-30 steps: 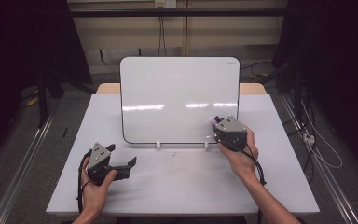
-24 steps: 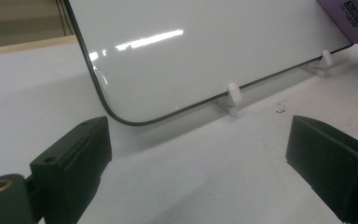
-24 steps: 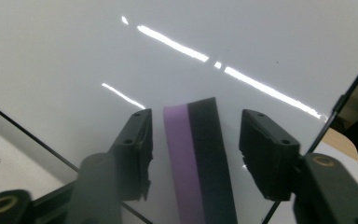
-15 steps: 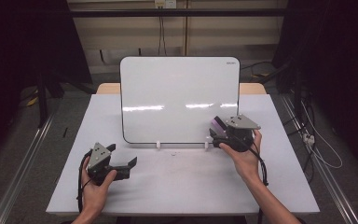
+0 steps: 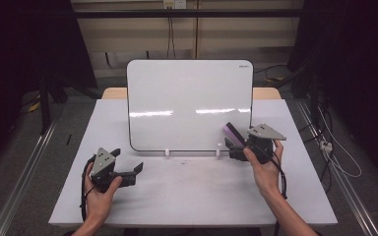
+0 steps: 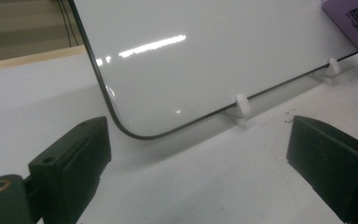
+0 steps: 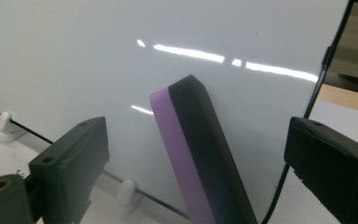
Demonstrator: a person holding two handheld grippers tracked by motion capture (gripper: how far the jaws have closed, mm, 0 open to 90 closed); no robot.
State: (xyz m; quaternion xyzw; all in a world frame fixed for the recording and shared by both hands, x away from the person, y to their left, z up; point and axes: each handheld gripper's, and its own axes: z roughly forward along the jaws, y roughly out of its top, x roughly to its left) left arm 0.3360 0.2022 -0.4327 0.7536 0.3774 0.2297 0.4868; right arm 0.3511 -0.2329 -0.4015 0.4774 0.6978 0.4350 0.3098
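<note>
Purple-and-black eraser [image 7: 200, 154] leaned against whiteboard [image 5: 187, 98], lower right corner, between right gripper's [image 5: 236, 143] spread jaws, ungripped. Left gripper [image 5: 130, 173] gaped idle, front-left of board. Looked like pickup; next: close squarely on eraser.

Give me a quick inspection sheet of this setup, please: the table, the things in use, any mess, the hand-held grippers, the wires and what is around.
Surface: white table, a few dark specks near the board's feet.
Job's things: whiteboard upright on small white feet; purple and black eraser leaning by the board's lower right corner.
Clutter: nothing seen.
Grippers: left gripper open, low over the table, nothing between its jaws; right gripper with jaws apart either side of the eraser, contact unclear.
Cables: one trails from each gripper; more lie on the floor at right.
Surroundings: dark curtains, metal floor rails, pale back wall.
</note>
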